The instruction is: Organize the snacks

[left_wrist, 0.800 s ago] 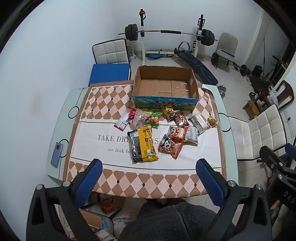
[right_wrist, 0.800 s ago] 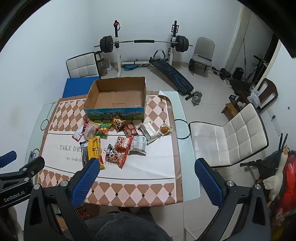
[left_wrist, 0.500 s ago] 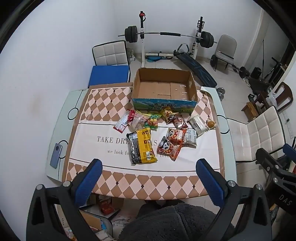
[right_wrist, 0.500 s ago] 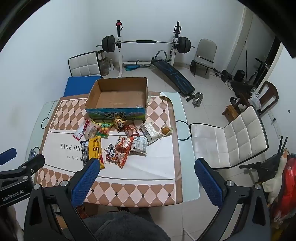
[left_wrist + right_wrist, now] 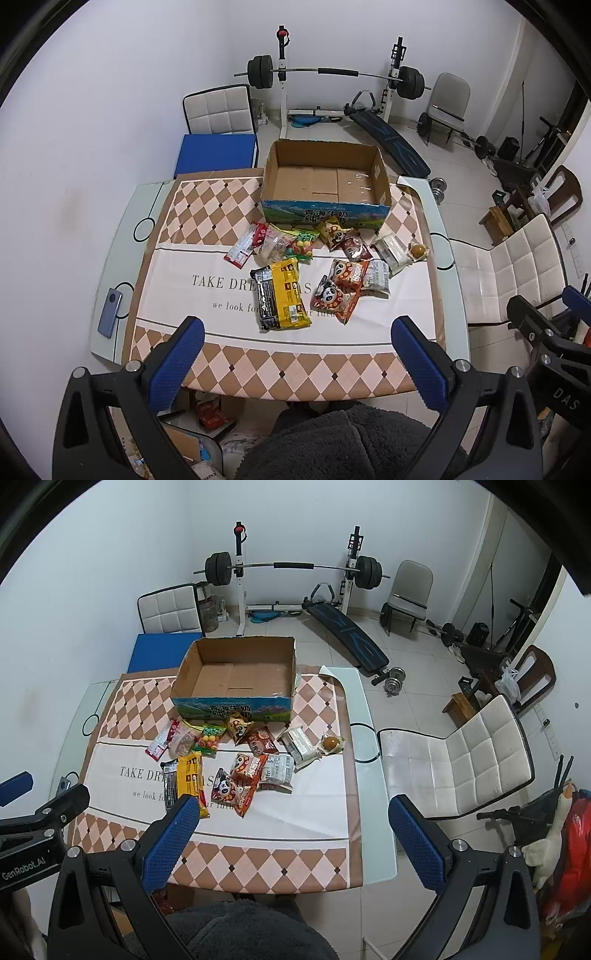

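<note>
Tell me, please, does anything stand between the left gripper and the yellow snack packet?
Nothing visible does. The left gripper hangs open above the table's near edge, and only bare tablecloth lies between it and the yellow snack packet.

The left gripper (image 5: 297, 350) is held high at the near side, pointing forward and down, its jaws spread wide with nothing between the blue pads (image 5: 177, 363). The right gripper (image 5: 291, 830) is held the same way, level with it and further to the right, jaws equally wide and empty. In the right wrist view the left gripper's black body shows at the left edge, and in the left wrist view the right gripper's body shows at the right edge, so the two are side by side and apart.
</note>
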Demonstrator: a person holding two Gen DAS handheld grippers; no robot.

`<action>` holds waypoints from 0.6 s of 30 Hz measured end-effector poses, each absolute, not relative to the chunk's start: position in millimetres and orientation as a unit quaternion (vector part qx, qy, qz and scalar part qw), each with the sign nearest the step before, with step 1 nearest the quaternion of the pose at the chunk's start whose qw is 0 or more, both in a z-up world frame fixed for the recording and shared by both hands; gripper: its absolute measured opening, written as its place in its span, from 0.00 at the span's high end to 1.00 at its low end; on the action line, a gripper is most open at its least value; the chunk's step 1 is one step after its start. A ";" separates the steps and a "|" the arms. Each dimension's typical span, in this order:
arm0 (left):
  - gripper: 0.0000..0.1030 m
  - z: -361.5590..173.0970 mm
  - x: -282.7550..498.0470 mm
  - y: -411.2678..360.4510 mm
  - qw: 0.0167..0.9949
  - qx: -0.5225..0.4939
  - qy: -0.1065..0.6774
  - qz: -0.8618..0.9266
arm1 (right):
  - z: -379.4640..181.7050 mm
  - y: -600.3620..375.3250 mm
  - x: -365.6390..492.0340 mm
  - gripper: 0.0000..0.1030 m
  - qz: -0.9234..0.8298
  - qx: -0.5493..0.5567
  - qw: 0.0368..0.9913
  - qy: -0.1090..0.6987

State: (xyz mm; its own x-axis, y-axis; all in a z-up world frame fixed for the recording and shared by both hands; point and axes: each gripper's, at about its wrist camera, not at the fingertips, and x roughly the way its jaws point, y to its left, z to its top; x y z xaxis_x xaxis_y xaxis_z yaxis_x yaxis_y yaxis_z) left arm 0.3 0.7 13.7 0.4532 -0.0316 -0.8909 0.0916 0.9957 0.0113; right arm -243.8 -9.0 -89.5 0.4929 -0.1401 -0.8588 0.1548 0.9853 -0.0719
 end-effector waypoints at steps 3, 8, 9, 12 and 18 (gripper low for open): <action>0.00 14.1 3.0 0.4 0.853 0.025 0.520 -0.037 | -85.6 -9.3 -239.5 0.00 -0.085 0.008 0.865 0.495; 0.00 15.1 3.8 0.1 0.853 0.023 0.519 -0.038 | -75.5 -10.2 -244.4 0.00 -0.081 0.004 0.868 0.490; 0.00 15.0 1.8 0.1 0.854 0.024 0.518 -0.038 | -76.3 -11.2 -245.3 0.00 -0.080 0.003 0.869 0.489; 0.00 14.9 2.5 -1.4 0.855 0.024 0.516 -0.037 | -75.3 -11.4 -244.7 0.00 -0.080 0.003 0.869 0.489; 0.00 15.5 2.6 -1.8 0.856 0.023 0.516 -0.038 | -75.6 -9.3 -243.6 0.00 -0.081 0.003 0.869 0.489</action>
State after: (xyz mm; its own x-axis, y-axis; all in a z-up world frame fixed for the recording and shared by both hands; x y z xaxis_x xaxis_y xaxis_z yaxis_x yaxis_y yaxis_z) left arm 2.6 -1.8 15.5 0.4649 -0.0401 -0.8845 0.0883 0.9961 0.0012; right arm -243.6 -9.3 -75.6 0.5091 -0.1378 -0.8496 0.1442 0.9868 -0.0737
